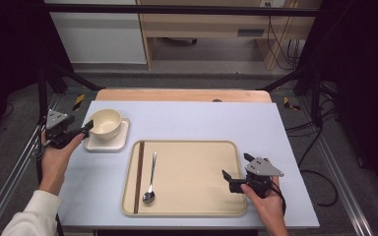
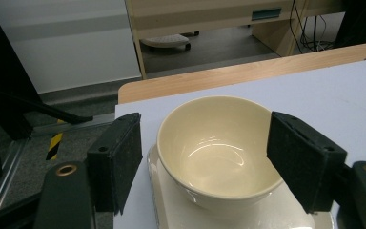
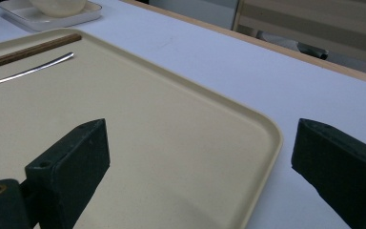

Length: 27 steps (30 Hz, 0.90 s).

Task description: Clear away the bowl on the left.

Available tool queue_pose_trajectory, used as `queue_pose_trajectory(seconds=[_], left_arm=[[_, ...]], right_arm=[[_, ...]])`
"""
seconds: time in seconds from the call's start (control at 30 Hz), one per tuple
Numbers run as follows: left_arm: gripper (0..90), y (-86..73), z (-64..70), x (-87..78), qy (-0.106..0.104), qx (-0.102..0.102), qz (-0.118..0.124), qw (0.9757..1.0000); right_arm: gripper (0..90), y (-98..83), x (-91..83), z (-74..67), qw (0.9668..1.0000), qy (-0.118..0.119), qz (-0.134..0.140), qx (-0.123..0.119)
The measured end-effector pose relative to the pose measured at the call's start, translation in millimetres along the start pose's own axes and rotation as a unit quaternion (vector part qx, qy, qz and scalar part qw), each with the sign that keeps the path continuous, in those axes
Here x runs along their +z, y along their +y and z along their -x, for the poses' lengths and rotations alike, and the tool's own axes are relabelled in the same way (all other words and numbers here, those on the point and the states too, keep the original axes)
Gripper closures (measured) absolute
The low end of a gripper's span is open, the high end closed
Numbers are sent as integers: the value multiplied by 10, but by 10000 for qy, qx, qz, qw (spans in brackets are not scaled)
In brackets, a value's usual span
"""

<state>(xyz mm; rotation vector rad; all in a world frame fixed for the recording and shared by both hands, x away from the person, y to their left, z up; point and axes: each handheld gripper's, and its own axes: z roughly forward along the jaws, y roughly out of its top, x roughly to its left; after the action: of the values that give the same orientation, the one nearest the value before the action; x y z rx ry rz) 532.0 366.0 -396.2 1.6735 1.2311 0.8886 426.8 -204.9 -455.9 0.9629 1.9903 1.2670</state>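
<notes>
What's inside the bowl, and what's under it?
The bowl looks empty inside, just shiny cream. Under it sits a small square white plate. The part of the plate beneath the bowl is covered, so that can't be seen.

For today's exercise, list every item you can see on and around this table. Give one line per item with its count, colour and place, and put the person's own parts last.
Bowl: 1, cream, on the small dish at the table's far left.
Small dish: 1, white, square, under the bowl.
Tray: 1, beige, middle of the table near the front edge.
Chopsticks: 1 pair, dark brown, along the tray's left side.
Spoon: 1, silver, on the tray right of the chopsticks.
Table: 1, pale blue top with a wooden far edge.
Left tool: 1, black, open, jaws either side of the bowl's rim, not pressing.
Right tool: 1, black, open, over the tray's right edge.
Hands: 2, one on each tool.
</notes>
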Motion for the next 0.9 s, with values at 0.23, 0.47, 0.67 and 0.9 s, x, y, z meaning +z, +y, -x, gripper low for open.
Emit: queue_pose_trajectory(seconds=[0.23, 0.47, 0.67, 0.9], left_arm=[[327, -7, -74, 92, 69, -133, -65, 9999], [386, -77, -99, 318, 195, -220, -342, 9990], [440, -161, -123, 475, 336, -231, -585, 9975], [464, -200, -108, 553, 340, -291, -796, 9958]], right_arm=[[72, 4, -5, -12, 10000, 5, 32, -30], [74, 8, 7, -40, 10000, 22, 0, -97], [74, 10, 25, -70, 9999, 41, -42, -151], [74, 8, 27, -73, 9998, 58, -66, -168]])
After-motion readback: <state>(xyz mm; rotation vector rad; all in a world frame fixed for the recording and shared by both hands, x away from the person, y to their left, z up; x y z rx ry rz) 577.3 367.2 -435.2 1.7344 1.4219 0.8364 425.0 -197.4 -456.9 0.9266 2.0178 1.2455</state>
